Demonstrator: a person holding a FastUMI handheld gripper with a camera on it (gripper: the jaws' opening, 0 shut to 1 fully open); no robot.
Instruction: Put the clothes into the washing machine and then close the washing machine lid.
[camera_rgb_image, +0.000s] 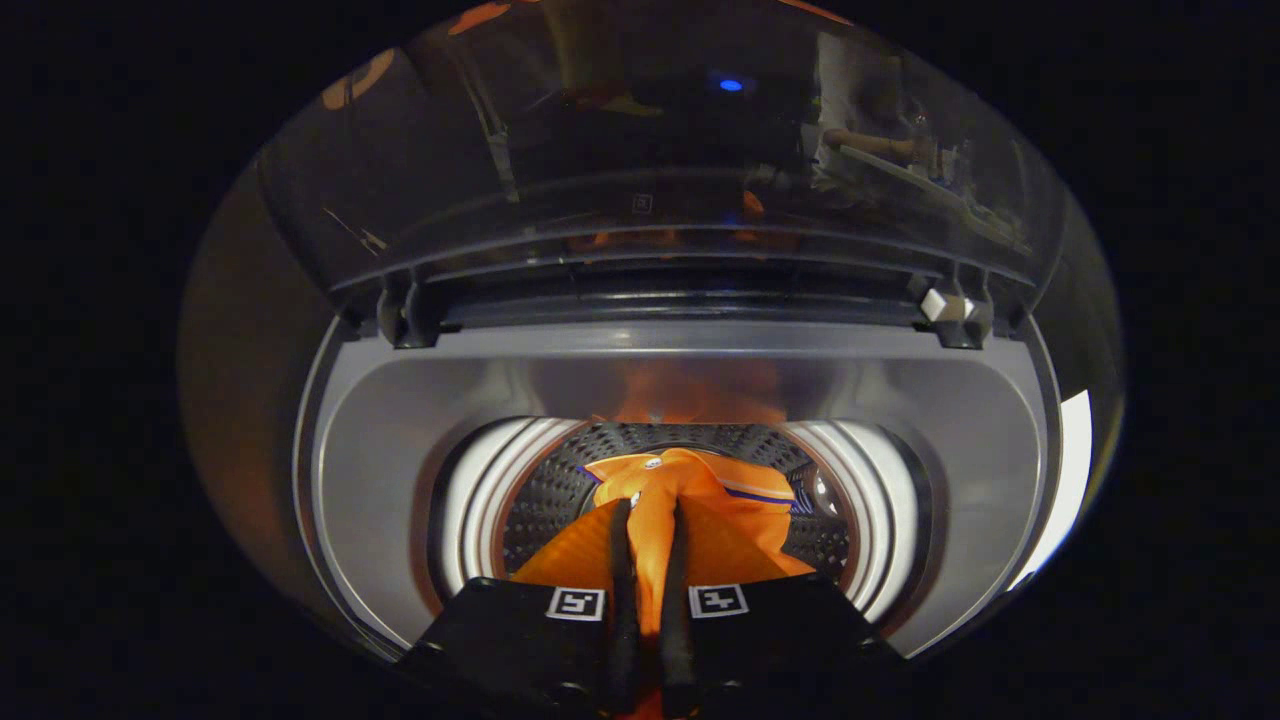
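Note:
My gripper (650, 512) is shut on an orange garment (700, 480) with thin dark stripes. A fold of the cloth is pinched between both fingers, and the rest hangs ahead of them inside the perforated metal drum (545, 500) of the washing machine. The fingers point down through the round white opening ring (480, 480). Beyond the drum, the machine's transparent dark lid (650, 150) stands raised on its two hinges (405, 310), with the booth reflected in it.
A grey plastic top deck (380, 440) surrounds the drum opening on all sides. The right hinge (950, 310) carries a small white block. Outside the machine's rim it is dark.

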